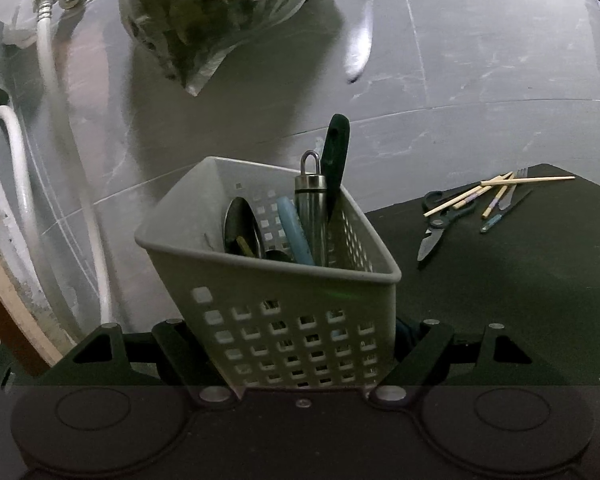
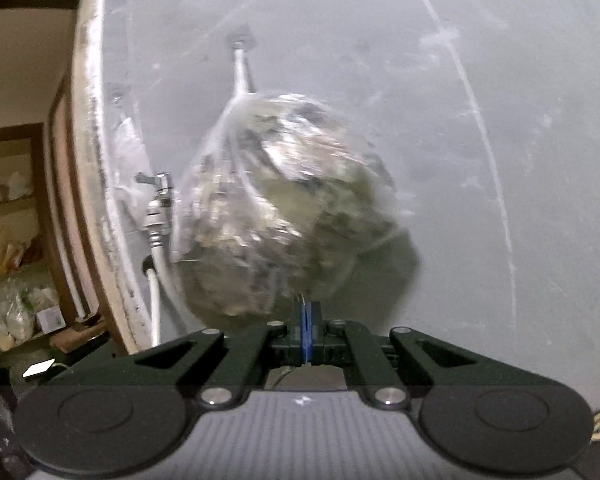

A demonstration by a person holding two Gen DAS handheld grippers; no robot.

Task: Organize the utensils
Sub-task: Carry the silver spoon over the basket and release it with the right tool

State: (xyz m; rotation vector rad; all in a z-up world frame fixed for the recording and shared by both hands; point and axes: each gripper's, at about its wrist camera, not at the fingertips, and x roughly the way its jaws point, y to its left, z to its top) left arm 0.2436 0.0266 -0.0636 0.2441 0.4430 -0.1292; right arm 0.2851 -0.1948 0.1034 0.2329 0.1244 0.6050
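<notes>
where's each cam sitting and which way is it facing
Left wrist: sits on the left gripper, looking slightly down at the grey basket of utensils clamped between its fingers, with scissors and chopsticks on the dark table beyond.
Right wrist: sits on the right gripper, facing level at the grey wall; its shut fingers pinch something thin and blue.
Shared: the hanging plastic bag, the white hose and the wall.

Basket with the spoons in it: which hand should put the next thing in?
Probably the right. The right gripper is shut on a thin blue thing, while the left gripper is busy clamping the basket.
</notes>
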